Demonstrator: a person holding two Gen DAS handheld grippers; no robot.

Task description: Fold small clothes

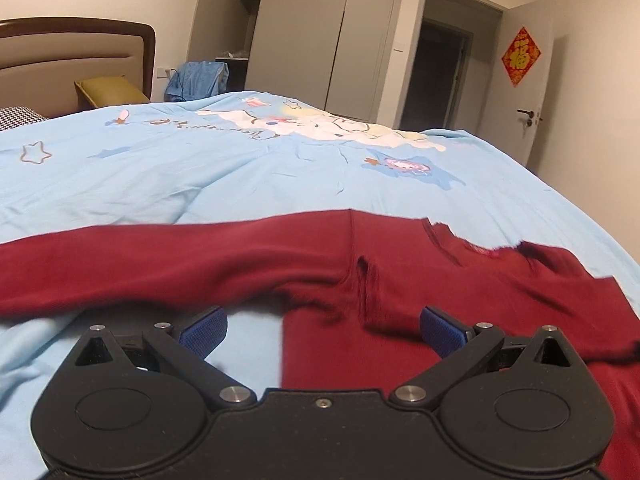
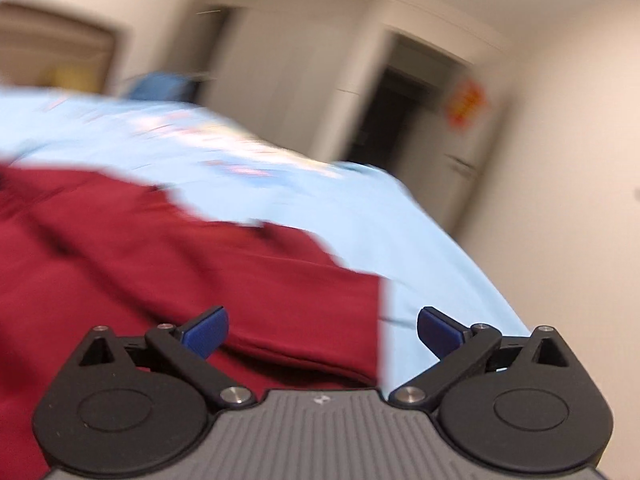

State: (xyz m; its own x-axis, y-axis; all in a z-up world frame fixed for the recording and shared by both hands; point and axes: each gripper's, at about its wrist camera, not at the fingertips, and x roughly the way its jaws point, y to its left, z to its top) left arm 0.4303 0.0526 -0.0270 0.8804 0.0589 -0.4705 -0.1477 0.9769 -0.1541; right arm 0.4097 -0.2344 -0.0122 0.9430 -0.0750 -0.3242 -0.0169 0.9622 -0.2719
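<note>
On the bed: a dark red top (image 1: 400,264) lies spread on the light blue cover (image 1: 200,176), toward the near edge of the bed.
Sleeve: one long sleeve (image 1: 120,264) stretches straight out toward the left edge, not yet turned in.
Body: mostly flat, with a bunched crease by the armpit; the neckline points toward the far side.
Left claw (image 1: 323,330): spread wide, holding nothing, low over the near side edge of the top below the armpit.
Right claw (image 2: 322,330): spread wide, empty, over the other sleeve (image 2: 304,304) near its cuff; this view is blurred.
Done: laying out, by the look of it.
Left: likely every fold, sleeves in first, then the body.
</note>
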